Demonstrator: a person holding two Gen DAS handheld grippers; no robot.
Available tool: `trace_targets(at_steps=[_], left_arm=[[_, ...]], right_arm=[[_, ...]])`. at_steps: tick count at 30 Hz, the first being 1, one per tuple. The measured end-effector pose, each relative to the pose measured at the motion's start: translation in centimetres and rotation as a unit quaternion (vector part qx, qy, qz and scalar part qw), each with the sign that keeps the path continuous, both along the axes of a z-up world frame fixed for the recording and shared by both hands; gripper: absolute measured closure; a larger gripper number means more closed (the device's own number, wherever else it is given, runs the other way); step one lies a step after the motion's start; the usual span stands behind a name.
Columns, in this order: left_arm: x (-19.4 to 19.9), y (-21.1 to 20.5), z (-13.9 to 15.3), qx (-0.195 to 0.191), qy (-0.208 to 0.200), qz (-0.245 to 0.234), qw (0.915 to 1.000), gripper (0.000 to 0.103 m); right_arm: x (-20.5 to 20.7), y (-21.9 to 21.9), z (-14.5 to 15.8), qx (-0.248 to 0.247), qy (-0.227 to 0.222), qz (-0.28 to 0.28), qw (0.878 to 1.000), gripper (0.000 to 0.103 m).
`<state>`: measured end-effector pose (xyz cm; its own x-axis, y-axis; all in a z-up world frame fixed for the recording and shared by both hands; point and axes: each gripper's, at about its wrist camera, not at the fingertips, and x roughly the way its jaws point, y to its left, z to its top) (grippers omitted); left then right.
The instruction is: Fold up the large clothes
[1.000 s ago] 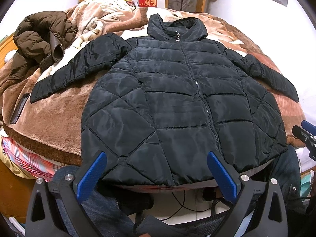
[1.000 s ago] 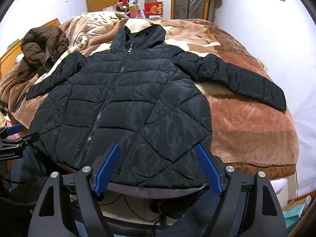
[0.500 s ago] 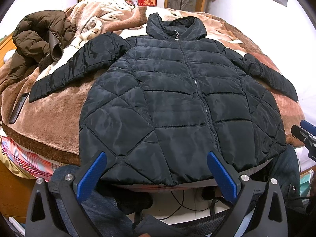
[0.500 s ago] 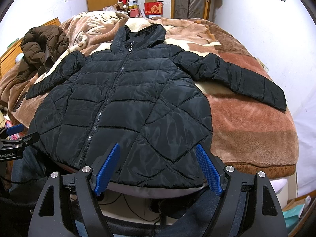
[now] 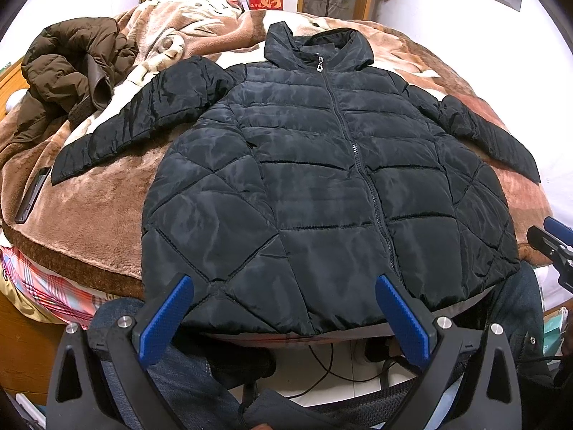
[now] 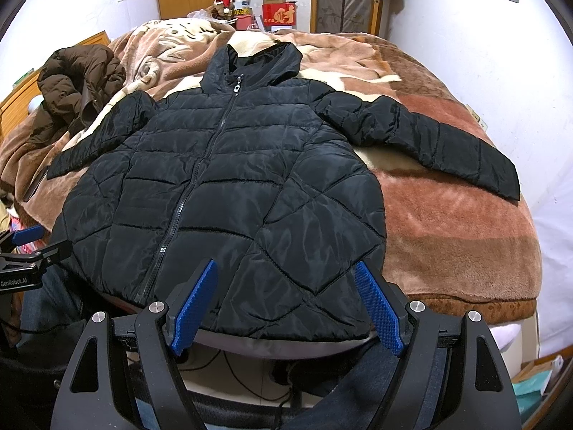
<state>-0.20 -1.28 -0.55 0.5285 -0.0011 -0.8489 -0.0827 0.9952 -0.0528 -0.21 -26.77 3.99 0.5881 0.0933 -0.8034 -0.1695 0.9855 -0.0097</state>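
Observation:
A black quilted hooded jacket [image 5: 315, 179] [image 6: 229, 193] lies flat and zipped on the bed, front up, both sleeves spread out to the sides. Its hem hangs slightly over the bed's near edge. My left gripper [image 5: 284, 317] hovers open just before the hem, left of the zipper, holding nothing. My right gripper [image 6: 286, 304] is open as well, in front of the hem's right part, with nothing between its blue pads [image 6: 376, 308]. Each gripper shows at the edge of the other's view.
A brown fleece blanket [image 6: 458, 236] covers the bed. A crumpled brown coat [image 5: 68, 71] [image 6: 75, 82] lies at the far left. A dark flat object [image 5: 32, 195] rests near the left sleeve's cuff. A person's jeans-clad legs [image 5: 515, 315] and floor cables are below the bed edge.
Both grippers stay open and nearly still; the left view has shifted only slightly relative to the jacket.

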Motion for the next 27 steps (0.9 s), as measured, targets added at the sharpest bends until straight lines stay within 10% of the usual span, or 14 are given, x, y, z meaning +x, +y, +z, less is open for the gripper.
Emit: trace_targets(at_steps=[27], left_arm=[[4.3,4.4,0.2,-0.036,-0.015,0.027,0.9989,0.000]], right_arm=[[3.8,2.3,-0.1,0.005,-0.009,0.028,1.000,0.024]])
